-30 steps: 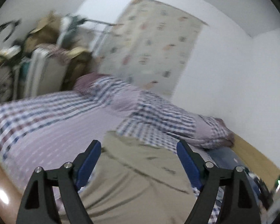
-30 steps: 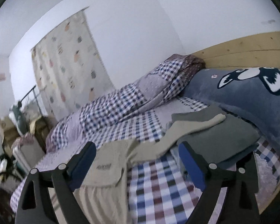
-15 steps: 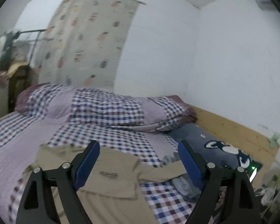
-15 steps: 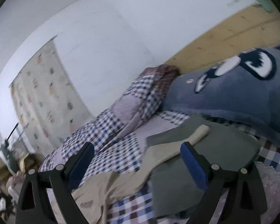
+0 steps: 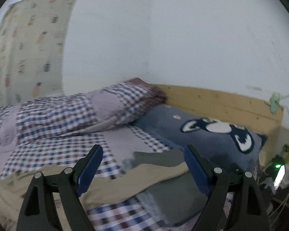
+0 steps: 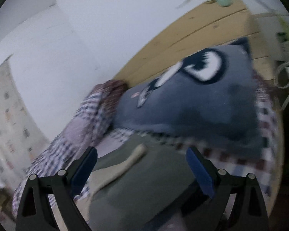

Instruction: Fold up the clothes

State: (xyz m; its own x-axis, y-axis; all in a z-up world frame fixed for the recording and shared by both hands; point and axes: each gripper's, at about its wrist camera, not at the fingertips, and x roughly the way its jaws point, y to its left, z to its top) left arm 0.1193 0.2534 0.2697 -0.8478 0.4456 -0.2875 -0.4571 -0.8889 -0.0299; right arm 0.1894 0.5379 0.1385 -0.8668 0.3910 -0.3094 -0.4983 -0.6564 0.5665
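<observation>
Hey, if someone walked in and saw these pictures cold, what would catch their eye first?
Probably the big blue-grey cartoon-face pillow against the wooden headboard at the head of the bed. Next, the beige garment spread on the checked sheet, one sleeve draped over a folded grey-green garment. Both open grippers, left and right, hover over them.

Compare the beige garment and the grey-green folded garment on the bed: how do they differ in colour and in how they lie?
The beige garment is light tan and lies spread open, one sleeve stretched out; the grey-green folded garment is dark and folded into a compact, thick rectangle. The beige sleeve lies on top of the grey-green one, not the reverse. Both rest on the checked bedsheet, and neither gripper holds either.
</observation>
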